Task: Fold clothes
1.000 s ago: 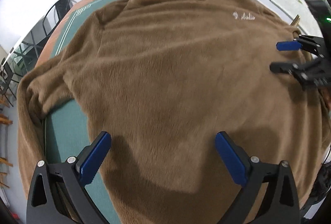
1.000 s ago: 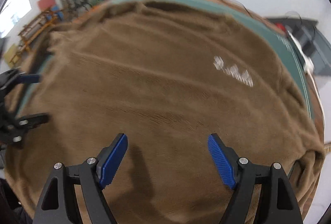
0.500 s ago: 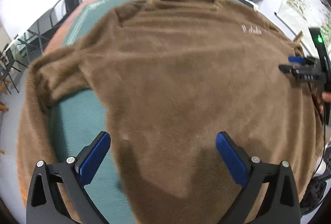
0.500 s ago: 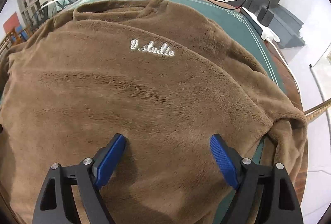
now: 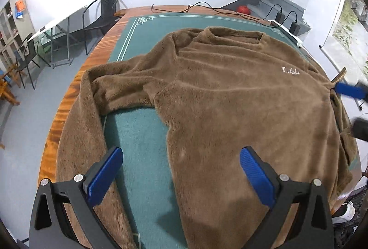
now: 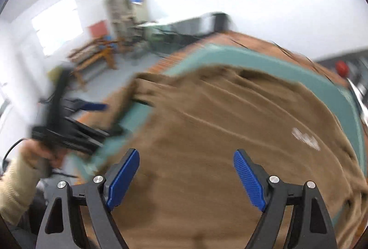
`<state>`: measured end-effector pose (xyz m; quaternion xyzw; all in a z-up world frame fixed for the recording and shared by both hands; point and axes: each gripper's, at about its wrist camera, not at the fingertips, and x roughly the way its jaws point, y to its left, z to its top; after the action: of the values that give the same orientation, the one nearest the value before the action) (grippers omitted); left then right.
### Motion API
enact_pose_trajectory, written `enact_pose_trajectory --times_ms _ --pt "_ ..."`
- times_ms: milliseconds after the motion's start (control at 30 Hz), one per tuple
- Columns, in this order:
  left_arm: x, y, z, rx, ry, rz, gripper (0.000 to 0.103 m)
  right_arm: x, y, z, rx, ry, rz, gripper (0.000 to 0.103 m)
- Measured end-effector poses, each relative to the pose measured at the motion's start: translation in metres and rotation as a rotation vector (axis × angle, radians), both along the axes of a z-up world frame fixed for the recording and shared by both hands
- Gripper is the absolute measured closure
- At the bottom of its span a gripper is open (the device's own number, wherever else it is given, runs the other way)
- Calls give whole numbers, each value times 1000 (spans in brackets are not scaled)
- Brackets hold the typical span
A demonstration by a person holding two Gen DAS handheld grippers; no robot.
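On the green mat (image 5: 147, 124), brown sweater (image 5: 230, 97) seemingly below both grippers' empty, wide-apart jaws

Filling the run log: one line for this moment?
brown fleece sweater flat on green mat | left gripper open | right gripper open | nothing held

Left claw (image 5: 180, 174) raised back, right claw (image 6: 186, 176) apparently swung left

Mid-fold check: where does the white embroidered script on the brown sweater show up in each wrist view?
Left wrist: white embroidered script sits upper right, on the brown sweater, sharp.
Right wrist: script at the right edge, motion-blurred.
Shared landmark: the green table mat under the sweater.
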<state>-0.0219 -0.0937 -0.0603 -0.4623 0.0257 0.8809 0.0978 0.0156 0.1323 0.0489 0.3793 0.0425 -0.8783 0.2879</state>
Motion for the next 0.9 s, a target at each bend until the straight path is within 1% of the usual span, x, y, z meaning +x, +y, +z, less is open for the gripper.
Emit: enact_pose_trajectory --times_ms 67,133,467,600,667,767,900 --pt "4 -3 4 -3 10 12 1 7 -15 16 -33 21 54 17" --pt "3 -4 7 -6 19 17 1 3 7 14 -8 22 -26 17" --pt "-64 41 6 -20 2 -55 1 -18 120 1 117 20 -423 17" --pt "-91 58 6 -26 -5 -85 1 -44 182 -7 137 -19 -543 17" --pt "-114 70 4 -43 -17 -89 1 -64 203 -10 142 -39 -572 17" --pt "-164 81 -2 -12 -90 -66 1 -104 212 -17 149 -71 -571 17" --pt "-238 89 -17 52 -191 27 1 -172 195 -34 168 -115 -537 17"
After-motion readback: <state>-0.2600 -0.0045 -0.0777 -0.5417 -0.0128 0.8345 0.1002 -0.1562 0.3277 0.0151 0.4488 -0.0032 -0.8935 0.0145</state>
